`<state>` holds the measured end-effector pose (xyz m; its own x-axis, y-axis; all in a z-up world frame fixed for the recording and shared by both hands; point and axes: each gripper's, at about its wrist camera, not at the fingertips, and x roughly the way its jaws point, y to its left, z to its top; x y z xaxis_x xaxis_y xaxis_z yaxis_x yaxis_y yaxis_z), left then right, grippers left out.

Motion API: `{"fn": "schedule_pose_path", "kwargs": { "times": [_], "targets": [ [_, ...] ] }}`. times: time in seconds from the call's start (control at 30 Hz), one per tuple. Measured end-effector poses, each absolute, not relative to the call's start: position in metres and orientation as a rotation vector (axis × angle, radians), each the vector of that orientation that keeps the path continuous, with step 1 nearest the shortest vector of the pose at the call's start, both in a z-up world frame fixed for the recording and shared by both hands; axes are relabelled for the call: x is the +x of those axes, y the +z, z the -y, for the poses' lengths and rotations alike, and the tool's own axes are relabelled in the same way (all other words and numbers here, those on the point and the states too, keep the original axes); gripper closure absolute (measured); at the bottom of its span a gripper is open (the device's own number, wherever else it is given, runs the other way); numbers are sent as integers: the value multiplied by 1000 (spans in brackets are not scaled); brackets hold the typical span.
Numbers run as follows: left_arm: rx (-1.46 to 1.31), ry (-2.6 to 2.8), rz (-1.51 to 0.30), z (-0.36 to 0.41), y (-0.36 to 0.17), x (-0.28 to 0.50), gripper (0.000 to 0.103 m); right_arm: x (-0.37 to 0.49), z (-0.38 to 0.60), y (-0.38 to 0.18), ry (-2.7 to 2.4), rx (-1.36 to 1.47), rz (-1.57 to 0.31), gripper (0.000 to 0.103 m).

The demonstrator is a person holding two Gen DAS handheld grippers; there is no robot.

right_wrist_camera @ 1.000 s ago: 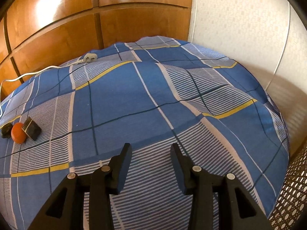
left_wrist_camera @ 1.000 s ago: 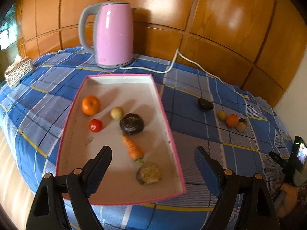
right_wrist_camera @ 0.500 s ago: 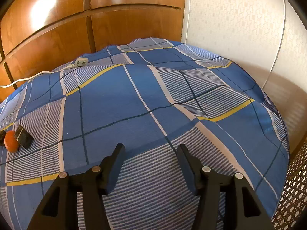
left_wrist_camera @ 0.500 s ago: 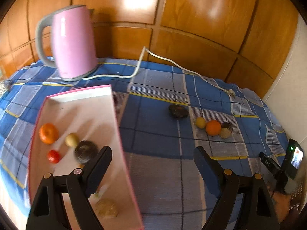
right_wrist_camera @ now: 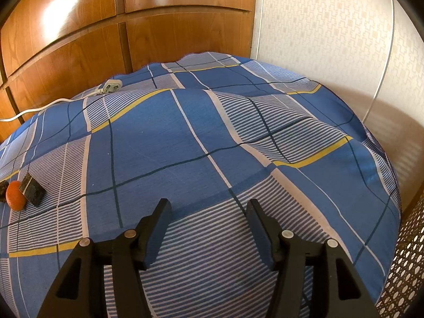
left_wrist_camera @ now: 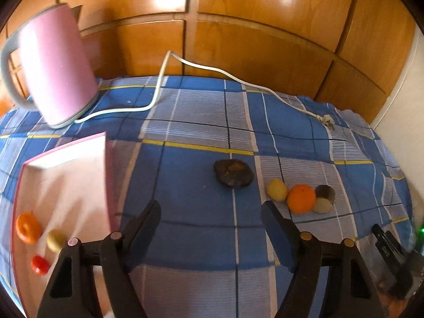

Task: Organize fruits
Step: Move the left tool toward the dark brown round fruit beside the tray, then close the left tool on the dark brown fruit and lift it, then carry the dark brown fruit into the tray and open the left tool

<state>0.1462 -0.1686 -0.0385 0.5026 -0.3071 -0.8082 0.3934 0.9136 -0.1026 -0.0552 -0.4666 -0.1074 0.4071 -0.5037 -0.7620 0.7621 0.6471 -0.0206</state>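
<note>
Black plastic hand-held gripper, wedge-shaped fingers, round metal pivot pins

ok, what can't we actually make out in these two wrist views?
- Tray, left wrist: near end cut off by the frame edge and covered by the left gripper; blurred.
- Dark items beside the orange, right wrist: one cut off by the left edge, kind unclear.
- Black device, left wrist: at the fisheye rim, too distorted to identify.
</note>
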Motion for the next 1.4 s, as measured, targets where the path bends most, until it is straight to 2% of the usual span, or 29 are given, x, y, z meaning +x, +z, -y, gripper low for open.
{"fn": "schedule_pose_path", "kwargs": {
  "times": [0.53, 0.57, 0.63, 0.87, 1.0, 1.4],
  "targets": [
    [117, -420, -1056, 207, -83, 209, 25, -51, 464, -109, -816, 353, -820, 38],
    [115, -425, -1063, 209, -85, 210, 27, -51, 464, -109, -815, 351, -820, 38],
    [126, -462, -1074, 215, -89, 209, 52, -51, 464, -109, -813, 352, -820, 38],
    [83, -482, -1064, 203, -85, 200, 53, -51, 464, -109, -813, 352, -819, 37],
    [31, -474, -1039, 185, -71, 183, 53, -50, 464, -110, -808, 350, -819, 32],
    [-97, -341, -894, 90, -17, 121, 52, -50, 464, -111, -805, 350, -816, 31]
  ]
}}
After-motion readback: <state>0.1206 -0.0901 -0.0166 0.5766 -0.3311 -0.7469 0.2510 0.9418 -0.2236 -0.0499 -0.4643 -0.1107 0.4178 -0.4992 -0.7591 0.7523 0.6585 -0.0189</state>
